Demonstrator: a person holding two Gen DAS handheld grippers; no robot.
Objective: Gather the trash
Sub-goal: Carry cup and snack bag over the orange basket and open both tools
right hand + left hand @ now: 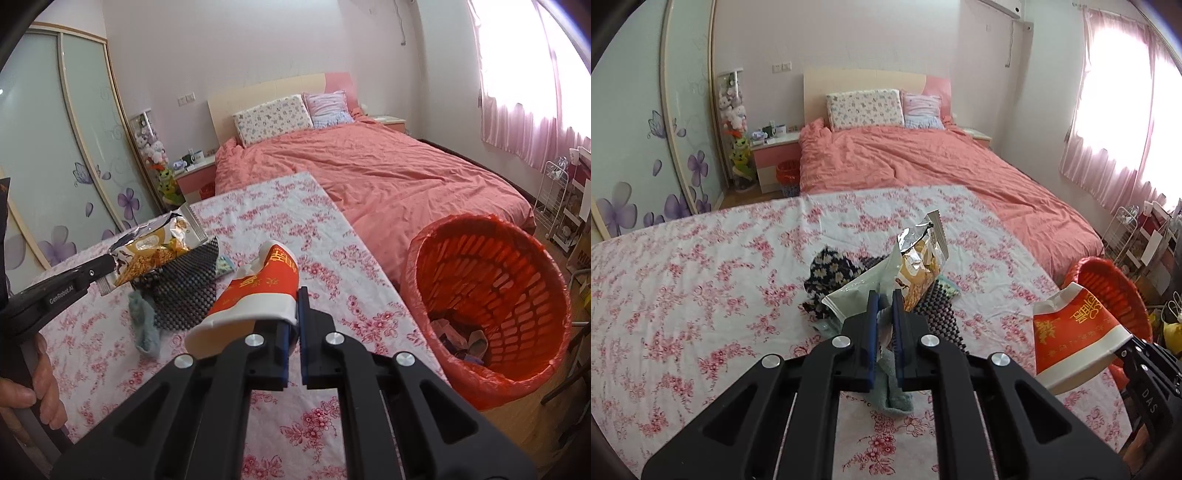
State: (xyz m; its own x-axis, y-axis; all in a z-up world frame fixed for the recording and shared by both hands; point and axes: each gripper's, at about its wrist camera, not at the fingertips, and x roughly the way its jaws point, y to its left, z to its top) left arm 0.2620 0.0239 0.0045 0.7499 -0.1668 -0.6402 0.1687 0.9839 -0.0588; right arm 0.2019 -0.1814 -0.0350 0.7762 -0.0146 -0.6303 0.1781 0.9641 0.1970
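Left gripper (885, 306) jaws clamped on snack bag (918, 264), right gripper (297, 314) on crushed paper cup (258, 295), both above tabletop (332, 236) right edge. Thin rim grip: could slip short of bin (491, 295).

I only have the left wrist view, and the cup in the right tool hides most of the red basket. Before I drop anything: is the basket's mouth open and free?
Observer: Yes. The right wrist view shows the red slatted plastic basket, lined with a red bag, open, with only a few scraps at the bottom.
Operator: How is the cup held?
Observer: The right tool pinches the white rim of the crushed red-and-white paper cup.
Operator: And my bag, from the side?
Observer: The left tool grips the torn foil snack bag by its lower edge, over the black mesh mat.
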